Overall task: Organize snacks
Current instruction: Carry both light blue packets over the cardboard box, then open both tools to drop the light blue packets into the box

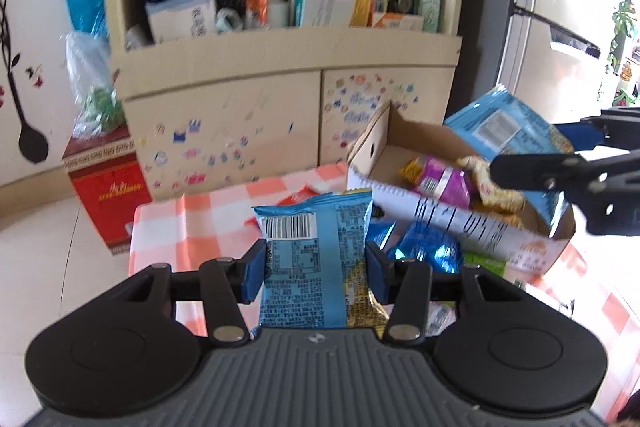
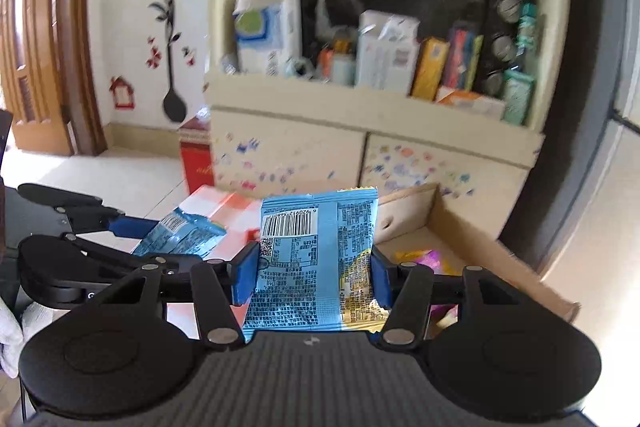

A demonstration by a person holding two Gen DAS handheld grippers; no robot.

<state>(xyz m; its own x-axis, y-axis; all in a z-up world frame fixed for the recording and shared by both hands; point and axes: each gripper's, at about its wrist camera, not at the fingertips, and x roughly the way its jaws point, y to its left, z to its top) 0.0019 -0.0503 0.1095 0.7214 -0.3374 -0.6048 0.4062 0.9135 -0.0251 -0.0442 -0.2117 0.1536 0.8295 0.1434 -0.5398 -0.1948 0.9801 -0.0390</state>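
My left gripper (image 1: pixel 316 269) is shut on a light-blue snack packet (image 1: pixel 312 259), which stands upright with its barcode side facing me. In the right wrist view my right gripper (image 2: pixel 314 273) is shut on a matching light-blue packet (image 2: pixel 320 251). That packet (image 1: pixel 508 131) also shows in the left wrist view, held by the right gripper (image 1: pixel 560 151) above an open cardboard box (image 1: pixel 460 227). The box holds a purple packet (image 1: pixel 444 181) and other snacks. The left gripper (image 2: pixel 160 243) and its packet (image 2: pixel 180 233) appear at the left of the right wrist view.
A table with an orange-and-white checked cloth (image 1: pixel 200 223) carries the box, shiny blue packets (image 1: pixel 428 251) and a red packet (image 1: pixel 300 197). Behind stands a cream cabinet (image 1: pixel 280 67) with cluttered shelves. A red box (image 1: pixel 108 195) sits on the floor at the left.
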